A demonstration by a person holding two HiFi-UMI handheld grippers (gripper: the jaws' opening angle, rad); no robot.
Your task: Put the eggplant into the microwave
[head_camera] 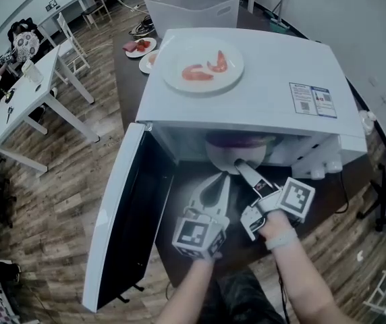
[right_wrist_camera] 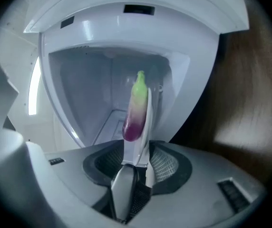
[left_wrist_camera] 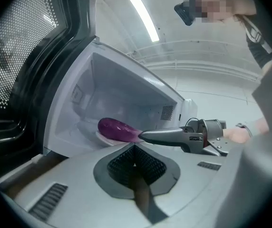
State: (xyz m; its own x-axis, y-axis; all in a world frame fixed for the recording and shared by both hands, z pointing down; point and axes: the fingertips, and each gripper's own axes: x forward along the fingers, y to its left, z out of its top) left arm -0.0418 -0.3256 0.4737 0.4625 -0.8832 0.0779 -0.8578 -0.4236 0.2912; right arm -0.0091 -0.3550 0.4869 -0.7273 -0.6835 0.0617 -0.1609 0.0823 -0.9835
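The white microwave [head_camera: 267, 79] stands with its door [head_camera: 115, 228] swung out to the left. Inside lies the purple eggplant [head_camera: 237, 140] [left_wrist_camera: 114, 127] [right_wrist_camera: 136, 108], green at its far tip, on a white plate [head_camera: 216, 155] [left_wrist_camera: 105, 137] [right_wrist_camera: 143, 137]. My right gripper [head_camera: 241, 167] [left_wrist_camera: 143, 136] [right_wrist_camera: 135, 160] reaches level into the opening at the plate's near rim. Its jaws are open, with the rim between them. My left gripper [head_camera: 221, 179] [left_wrist_camera: 135, 148] hangs just left of it in front of the opening, shut and holding nothing.
A white plate of red food [head_camera: 203, 65] rests on top of the microwave. Behind it are a clear plastic bin [head_camera: 193, 5] and another plate [head_camera: 141, 46] on the dark table. White tables and chairs [head_camera: 31, 93] stand at the left on a wooden floor.
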